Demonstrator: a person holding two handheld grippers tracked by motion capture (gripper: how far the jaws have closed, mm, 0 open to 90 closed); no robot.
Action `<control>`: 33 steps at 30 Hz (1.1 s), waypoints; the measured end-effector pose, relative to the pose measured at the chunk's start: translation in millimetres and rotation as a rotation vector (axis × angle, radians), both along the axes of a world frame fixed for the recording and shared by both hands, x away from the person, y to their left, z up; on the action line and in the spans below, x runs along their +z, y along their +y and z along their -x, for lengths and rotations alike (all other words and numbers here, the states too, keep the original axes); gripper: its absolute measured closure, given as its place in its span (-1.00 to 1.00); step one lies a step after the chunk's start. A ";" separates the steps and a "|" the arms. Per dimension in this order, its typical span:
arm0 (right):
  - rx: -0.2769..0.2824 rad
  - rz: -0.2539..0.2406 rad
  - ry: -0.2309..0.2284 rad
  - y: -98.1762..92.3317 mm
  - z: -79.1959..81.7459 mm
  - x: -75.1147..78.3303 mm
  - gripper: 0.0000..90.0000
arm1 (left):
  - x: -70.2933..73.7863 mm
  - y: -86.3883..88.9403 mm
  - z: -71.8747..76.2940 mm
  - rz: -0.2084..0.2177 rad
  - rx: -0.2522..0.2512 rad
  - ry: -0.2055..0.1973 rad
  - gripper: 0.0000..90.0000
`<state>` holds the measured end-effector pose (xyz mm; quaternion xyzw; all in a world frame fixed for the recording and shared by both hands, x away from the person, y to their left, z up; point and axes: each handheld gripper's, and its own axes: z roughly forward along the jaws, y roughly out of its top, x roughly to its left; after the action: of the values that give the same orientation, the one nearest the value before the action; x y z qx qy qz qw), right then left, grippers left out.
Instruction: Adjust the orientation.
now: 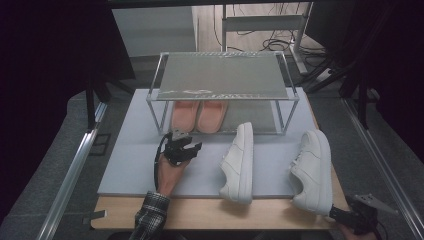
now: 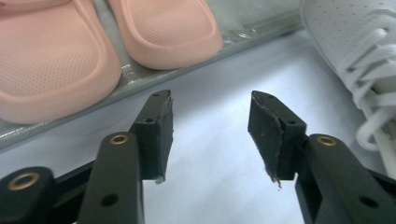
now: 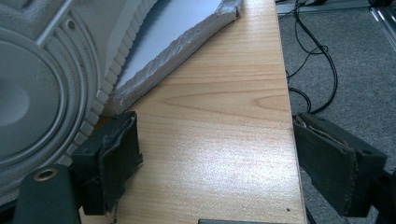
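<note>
Before pink slippers [image 2: 56, 65], empty left claw [image 2: 210, 126]

High view sits up above the near edge of the desk [image 1: 210, 212], looking forward and down. Left gripper view rides low and close, facing the pink slippers [image 2: 93, 42] that also show from above. Right gripper view hugs the desk's edge beside a white sneaker [image 3: 42, 84].

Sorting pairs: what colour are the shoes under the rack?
Pink slippers, clearest in the left gripper view.
</note>
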<state>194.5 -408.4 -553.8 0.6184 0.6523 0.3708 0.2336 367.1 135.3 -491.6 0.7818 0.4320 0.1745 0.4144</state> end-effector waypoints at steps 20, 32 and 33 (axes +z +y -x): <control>-0.003 0.002 0.004 0.6 -0.3 0.4 -0.65 | 3.8 24.2 45.4 -0.021 -0.006 -0.003 -0.62; 0.000 0.010 0.005 1.1 -0.5 1.2 -0.65 | -5.0 47.7 78.2 -0.017 0.011 -0.011 -0.74; 0.001 0.013 0.005 1.2 -0.5 1.3 -0.65 | -6.3 49.3 80.5 -0.016 0.014 -0.009 -0.74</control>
<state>195.0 -407.2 -552.5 0.6177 0.6555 0.3650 0.2357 286.6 184.6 -497.9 0.7813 0.4341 0.1841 0.4090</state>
